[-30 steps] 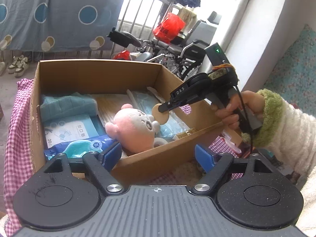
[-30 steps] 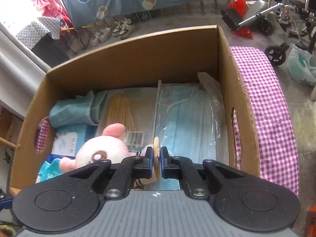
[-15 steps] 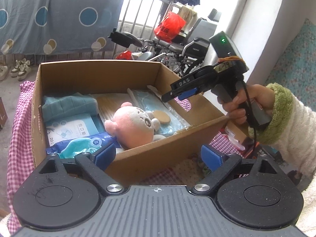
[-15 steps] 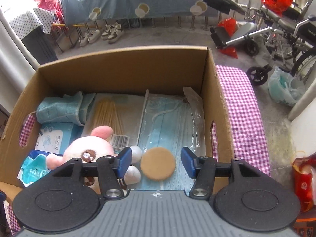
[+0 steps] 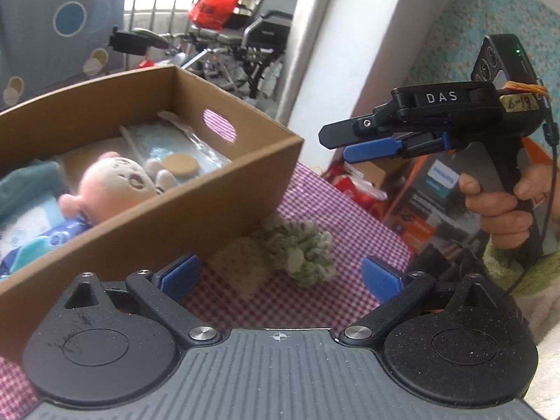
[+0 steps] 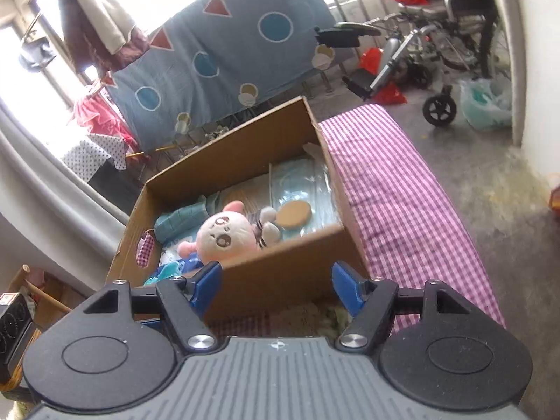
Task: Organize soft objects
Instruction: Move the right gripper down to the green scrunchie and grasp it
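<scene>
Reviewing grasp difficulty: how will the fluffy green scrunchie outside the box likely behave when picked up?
The green scrunchie looks ruffled and plush, so it should squash between pads and feel light. It lies flat on the checked cloth, so rolling seems unlikely. Likely floppy once lifted.

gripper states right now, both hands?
Left gripper: open, nothing held, jaws just opened further.
Right gripper: open, nothing held, jaws just opened; the round tan pad lies in the cardboard box.

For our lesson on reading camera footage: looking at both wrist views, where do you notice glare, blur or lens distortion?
Left wrist view: motion blur smears the plush toy and cardboard box; the scrunchie is soft too. Right wrist view: windows blow out to white at upper left, the fisheye bends the checked cloth and wall edges, and the floor at right is smeared.
</scene>
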